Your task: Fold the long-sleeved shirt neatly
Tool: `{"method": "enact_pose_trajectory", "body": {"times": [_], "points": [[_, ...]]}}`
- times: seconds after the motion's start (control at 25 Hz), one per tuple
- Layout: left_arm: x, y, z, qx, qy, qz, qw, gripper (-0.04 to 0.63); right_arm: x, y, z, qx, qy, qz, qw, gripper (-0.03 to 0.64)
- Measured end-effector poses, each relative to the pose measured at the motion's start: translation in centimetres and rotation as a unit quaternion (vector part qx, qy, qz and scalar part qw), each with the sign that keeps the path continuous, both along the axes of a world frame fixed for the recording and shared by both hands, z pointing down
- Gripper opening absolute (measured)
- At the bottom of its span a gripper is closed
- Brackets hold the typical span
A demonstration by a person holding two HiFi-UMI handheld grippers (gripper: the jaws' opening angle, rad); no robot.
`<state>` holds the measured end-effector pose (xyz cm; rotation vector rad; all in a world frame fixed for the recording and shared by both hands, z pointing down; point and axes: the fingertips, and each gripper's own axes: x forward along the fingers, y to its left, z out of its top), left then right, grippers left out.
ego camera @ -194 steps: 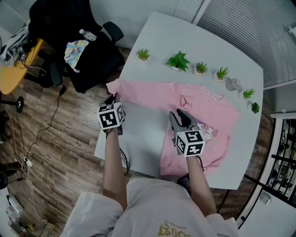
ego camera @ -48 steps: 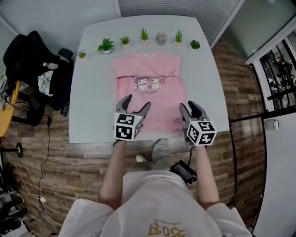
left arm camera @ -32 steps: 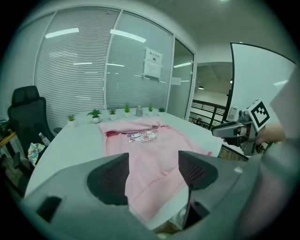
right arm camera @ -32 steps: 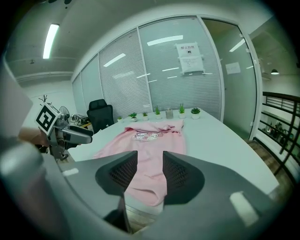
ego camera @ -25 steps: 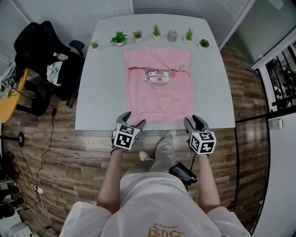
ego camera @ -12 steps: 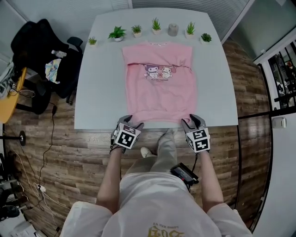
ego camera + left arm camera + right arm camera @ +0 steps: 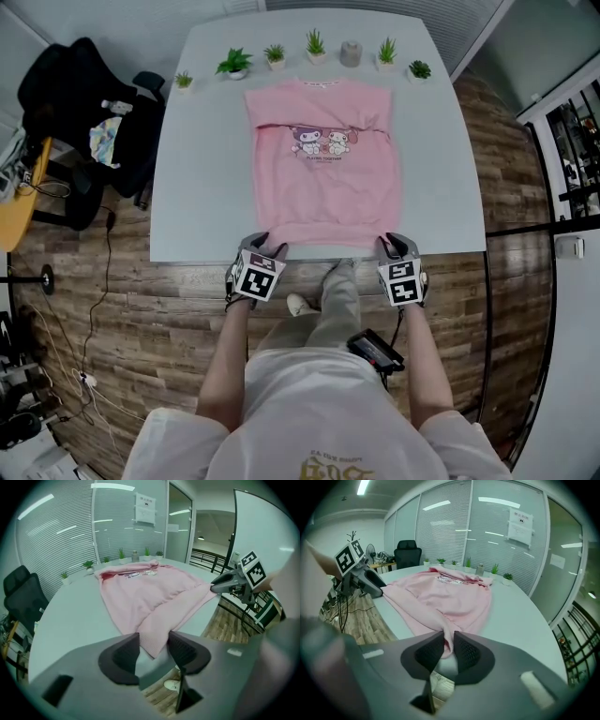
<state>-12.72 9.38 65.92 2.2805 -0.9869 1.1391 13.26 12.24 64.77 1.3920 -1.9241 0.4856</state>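
Note:
A pink long-sleeved shirt lies flat on the white table, its sleeves folded in and its cartoon print facing up. My left gripper is at the near left hem corner. In the left gripper view its jaws have just been closing; the hem corner lies between the pads with a gap still showing. My right gripper is at the near right hem corner. Its jaws have just been closing too and now pinch the bunched hem. The shirt stretches away toward the far edge.
Several small potted plants and a grey pot line the table's far edge. A black office chair with clothes on it stands left of the table. The near table edge lies just under both grippers, with wooden floor below.
Both grippers have sunk onto the shirt's near hem corners. Their jaws have narrowed, and the right one has taken hold of the hem.

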Motion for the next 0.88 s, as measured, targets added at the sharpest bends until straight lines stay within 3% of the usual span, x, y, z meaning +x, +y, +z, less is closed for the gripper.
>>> {"method": "enact_pose_trajectory", "body": {"times": [0.12, 0.36, 0.6, 0.88], "points": [[-0.3, -0.2, 0.0, 0.006, -0.012, -0.002, 0.9999, 0.141, 0.2, -0.2, -0.3, 0.002, -0.001, 0.010, 1.000, 0.040], [-0.6, -0.7, -0.3, 0.016, -0.032, 0.004, 0.9994, 0.054, 0.3, -0.1, -1.5, 0.015, -0.017, 0.022, 0.999, 0.026], [-0.6, -0.8, -2.1, 0.005, -0.003, 0.005, 1.0000, 0.049, 0.7, -0.1, -3.6, 0.030, -0.049, 0.037, 0.998, 0.026], [-1.5, -0.9, -6.0, -0.022, 0.068, -0.020, 0.9972, 0.049, 0.6, 0.1, -7.4, 0.061, -0.097, 0.056, 0.992, 0.026]]}}
